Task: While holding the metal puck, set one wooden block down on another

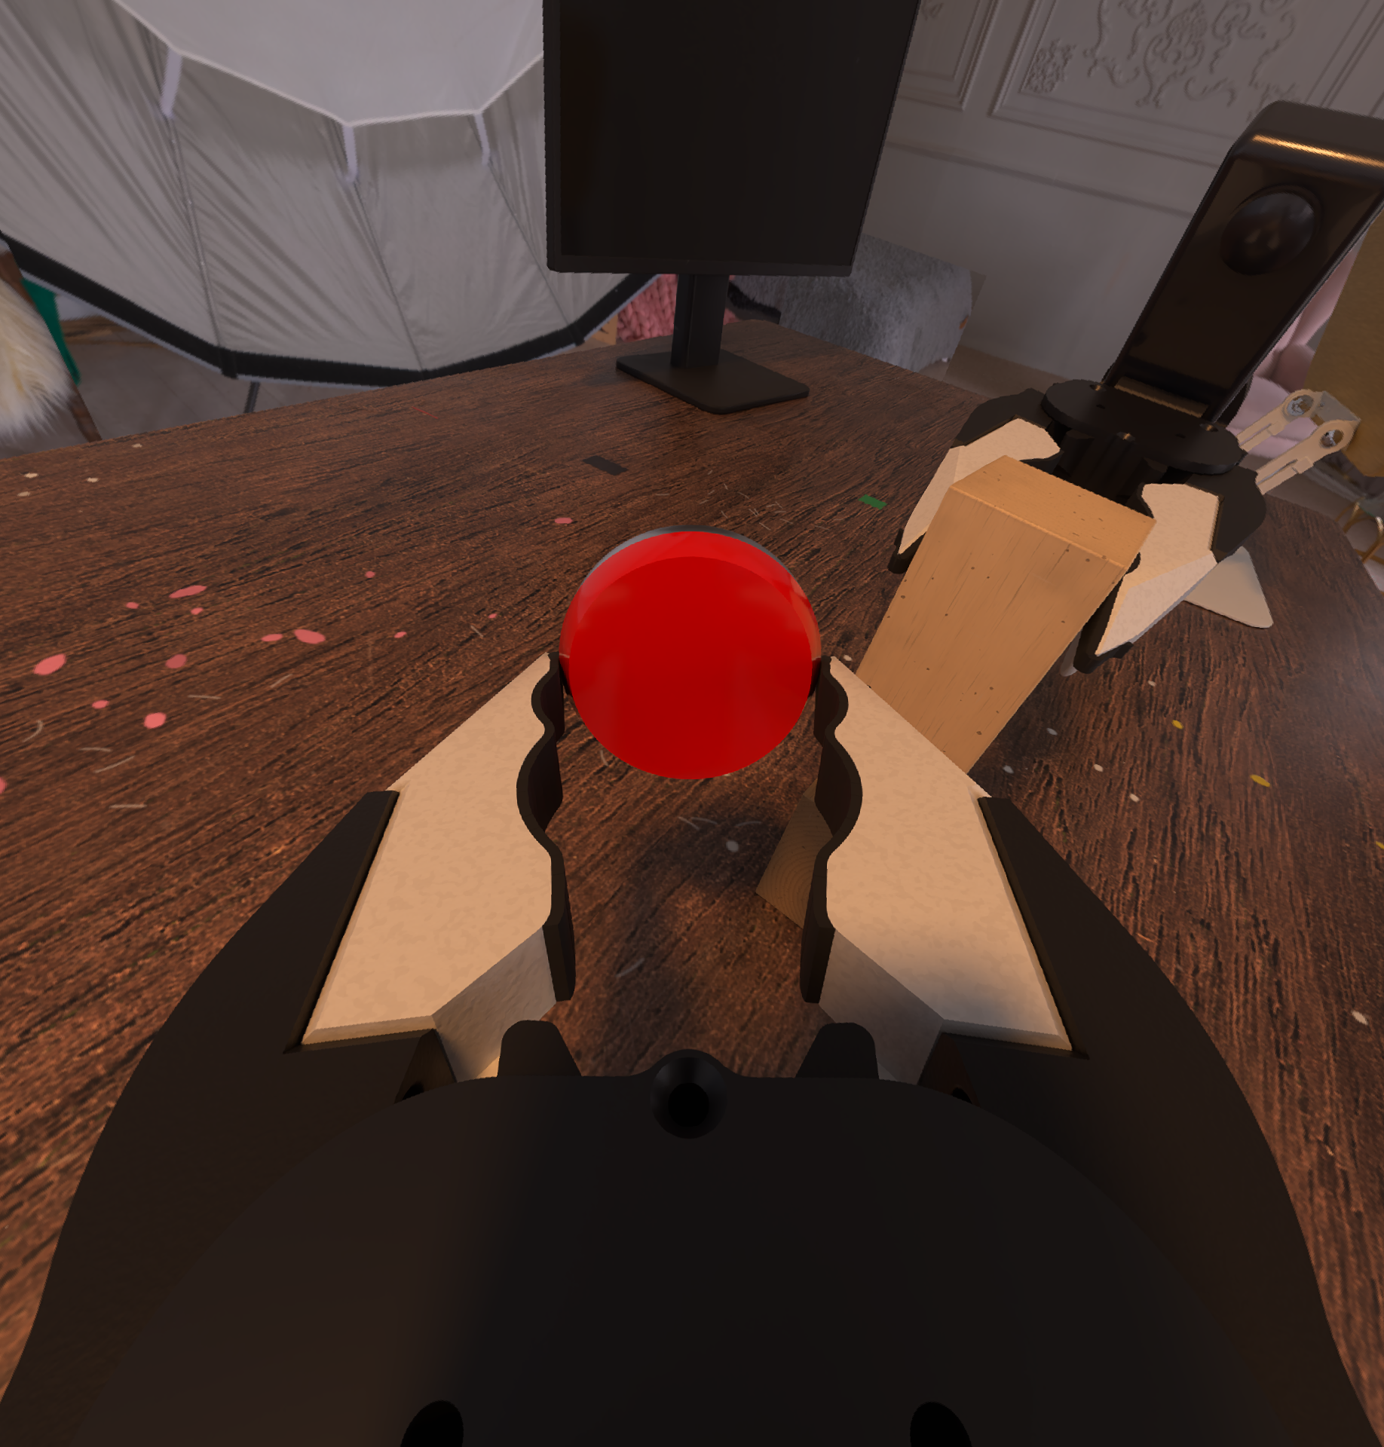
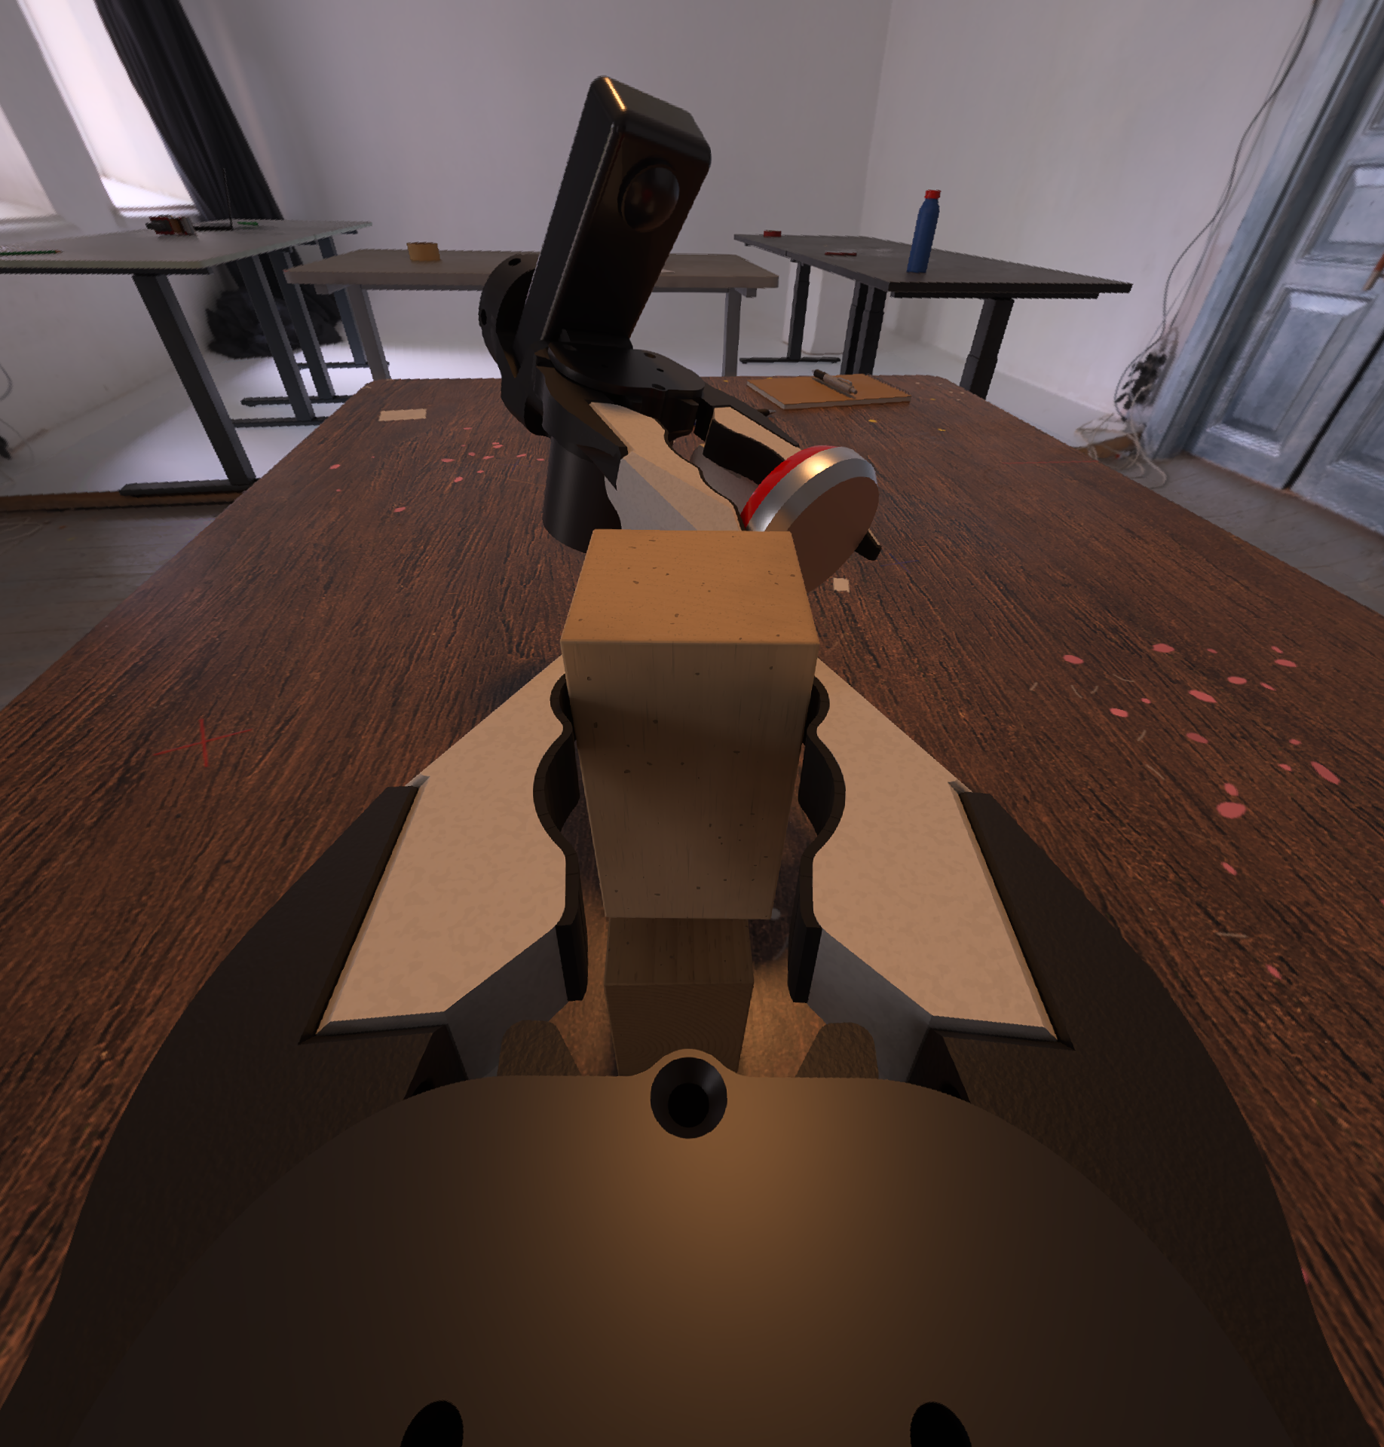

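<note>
Standing on: a broad dark-brown wooden table [image 2: 1065, 626] flecked with pink paint, carrying everything below.
Background piece: a black monitor on a stand [image 1: 712, 156] at the table's far edge, clear of the work.
Right gripper [image 2: 689, 705]: pinching a tall pale wooden block [image 2: 689, 744] by its two side faces, near the upper end; the block hangs nearly upright and a little tilted in the left wrist view.
Second pale wooden block [image 2: 677, 986]: directly beneath the held one; whether the two touch I cannot tell from either view. In the left wrist view only a corner [image 1: 791, 877] peeks past a finger.
Left gripper [image 1: 689, 681]: fingertips clamped on the rim of a round metal puck with a red face and silver edge [image 1: 689, 658], held clear above the table, just beside the blocks.
Step in hand, as I judge: lowering and seating the block on its mate.
Next move calls for: squaring the faces, easing straight down, then releasing, with the puck grip unchanged.
</note>
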Motion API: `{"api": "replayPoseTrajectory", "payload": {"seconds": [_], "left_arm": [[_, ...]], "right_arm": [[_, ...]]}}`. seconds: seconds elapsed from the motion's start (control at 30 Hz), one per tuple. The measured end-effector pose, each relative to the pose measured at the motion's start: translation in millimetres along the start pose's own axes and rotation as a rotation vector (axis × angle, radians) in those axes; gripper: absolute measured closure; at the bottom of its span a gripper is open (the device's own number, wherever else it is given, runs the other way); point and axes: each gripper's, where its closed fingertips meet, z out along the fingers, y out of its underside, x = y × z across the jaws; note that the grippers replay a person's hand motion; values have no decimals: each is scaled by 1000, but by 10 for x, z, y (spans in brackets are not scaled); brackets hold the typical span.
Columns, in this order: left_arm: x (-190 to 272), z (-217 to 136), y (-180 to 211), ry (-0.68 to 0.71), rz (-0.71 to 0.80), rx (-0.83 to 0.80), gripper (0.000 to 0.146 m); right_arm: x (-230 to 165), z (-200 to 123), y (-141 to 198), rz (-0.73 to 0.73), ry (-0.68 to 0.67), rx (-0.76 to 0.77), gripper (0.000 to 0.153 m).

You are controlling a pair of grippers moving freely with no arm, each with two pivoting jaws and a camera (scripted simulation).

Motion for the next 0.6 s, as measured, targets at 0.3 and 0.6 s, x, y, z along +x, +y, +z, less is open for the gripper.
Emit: {"api": "replayPoseTrajectory", "payload": {"seconds": [0.3, 0.6], "left_arm": [[6, 12, 13, 2, 1, -7, 81], [14, 22, 23, 4, 2, -12, 81]], "right_arm": [[-46, -20, -15, 12, -3, 17, 98], [-20, -27, 24, 17, 12, 8, 98]]}}
